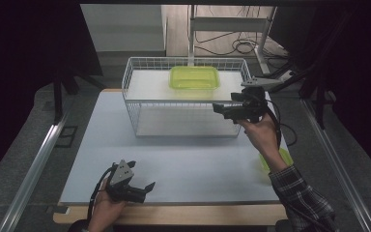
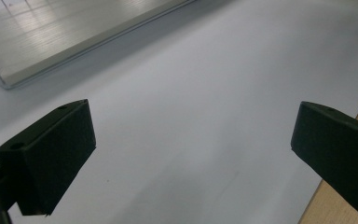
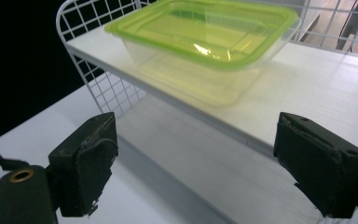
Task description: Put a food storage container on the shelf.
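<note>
A green-lidded container (image 1: 194, 77) is sitting on the top shelf of a white wire rack (image 1: 134, 82) at the far side of the table (image 1: 174, 164), toward the rack's right half, upright w/ lid on. In the right gripper view the same container (image 3: 205, 46) is resting flat on the shelf board, well inside the edge, nothing touching it.

The right gripper (image 1: 222, 110) is hanging just off the rack's right front corner, jaws spread wide and holding nothing; the right gripper view is looking between the two pads (image 3: 88, 163) at the shelf, container beyond them & apart.

The left gripper (image 1: 142, 189) is idling near the table's front-left edge, jaws also spread, empty, w/ bare tabletop between them in the left gripper view.

A second green piece (image 1: 284, 157) is peeking out at the table's right edge, partly hidden behind the person's right forearm; can't tell what it is exactly.

Progress, as judged: placing one container on the rack is looking done. Likely left: the green item at right, if it's part of the job.
</note>
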